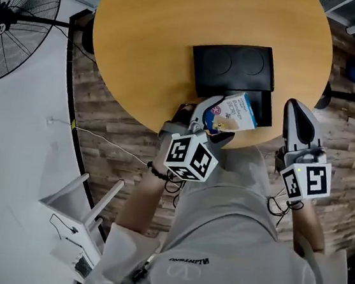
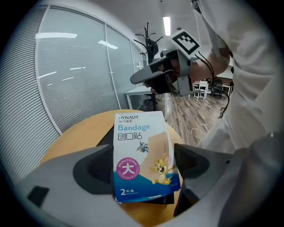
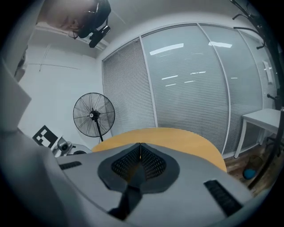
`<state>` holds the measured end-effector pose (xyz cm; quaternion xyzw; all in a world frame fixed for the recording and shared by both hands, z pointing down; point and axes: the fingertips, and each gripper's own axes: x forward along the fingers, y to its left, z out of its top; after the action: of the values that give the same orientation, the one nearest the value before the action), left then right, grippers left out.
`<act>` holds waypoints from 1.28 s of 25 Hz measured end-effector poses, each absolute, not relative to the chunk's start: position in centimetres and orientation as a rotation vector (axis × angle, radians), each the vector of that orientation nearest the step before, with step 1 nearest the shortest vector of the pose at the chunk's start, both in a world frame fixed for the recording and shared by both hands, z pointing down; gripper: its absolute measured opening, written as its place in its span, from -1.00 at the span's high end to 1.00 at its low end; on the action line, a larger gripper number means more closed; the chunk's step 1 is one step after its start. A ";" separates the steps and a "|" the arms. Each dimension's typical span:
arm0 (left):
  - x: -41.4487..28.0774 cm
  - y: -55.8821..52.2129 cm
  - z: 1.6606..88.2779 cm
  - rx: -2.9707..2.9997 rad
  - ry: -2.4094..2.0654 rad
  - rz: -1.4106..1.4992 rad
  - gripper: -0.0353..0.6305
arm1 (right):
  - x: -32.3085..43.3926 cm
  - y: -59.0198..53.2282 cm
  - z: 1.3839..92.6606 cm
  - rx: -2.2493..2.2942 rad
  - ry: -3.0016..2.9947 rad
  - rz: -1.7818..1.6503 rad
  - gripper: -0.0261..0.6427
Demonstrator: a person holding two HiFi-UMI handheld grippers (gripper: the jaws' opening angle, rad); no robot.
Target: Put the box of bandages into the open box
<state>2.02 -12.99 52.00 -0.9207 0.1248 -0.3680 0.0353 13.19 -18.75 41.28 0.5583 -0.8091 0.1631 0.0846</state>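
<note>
The box of bandages (image 1: 237,112), white and blue with cartoon print, hangs over the near rim of the round wooden table (image 1: 150,51). My left gripper (image 1: 214,115) is shut on it; in the left gripper view the box of bandages (image 2: 142,155) stands upright between the two pads, gripper (image 2: 144,166). Just beyond lies the open black box (image 1: 232,69), its dark edge (image 2: 104,136) showing behind the carton. My right gripper (image 1: 295,111) hovers off the table's near right edge, shut and empty, its pads pressed together (image 3: 140,150).
A standing fan (image 1: 14,16) is on the floor at far left, also the fan (image 3: 93,114) in the right gripper view. A white frame (image 1: 81,219) stands near my left side. Glass partition walls (image 3: 195,84) ring the room. The right gripper (image 2: 156,75) appears above the carton.
</note>
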 end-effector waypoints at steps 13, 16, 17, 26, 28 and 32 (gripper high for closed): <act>3.4 -13.7 58.4 -2.717 0.121 -1.391 -0.40 | 11.1 -19.4 48.3 1.485 -2.427 0.621 0.87; 3.6 -13.7 59.2 -2.708 0.092 -1.421 -0.40 | 10.9 -19.5 49.3 1.465 -2.423 0.641 0.87; 3.6 -13.7 59.5 -2.702 0.082 -1.431 -0.40 | 10.7 -19.5 49.5 1.459 -2.423 0.646 0.87; 3.4 -13.3 61.4 -2.671 0.021 -1.508 -0.41 | 10.7 -19.1 50.6 1.439 -2.425 0.676 0.87; 3.7 -13.3 61.4 -2.674 0.014 -1.505 -0.41 | 10.9 -19.0 50.8 1.441 -2.425 0.679 0.87; 3.5 -13.3 61.5 -2.674 -0.005 -1.513 -0.41 | 10.7 -19.0 50.9 1.441 -2.421 0.686 0.87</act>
<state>3.54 -13.32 61.53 -0.8698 -0.0017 -0.4922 0.0345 10.66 -19.02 50.85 0.4933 -0.8289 0.2348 0.1205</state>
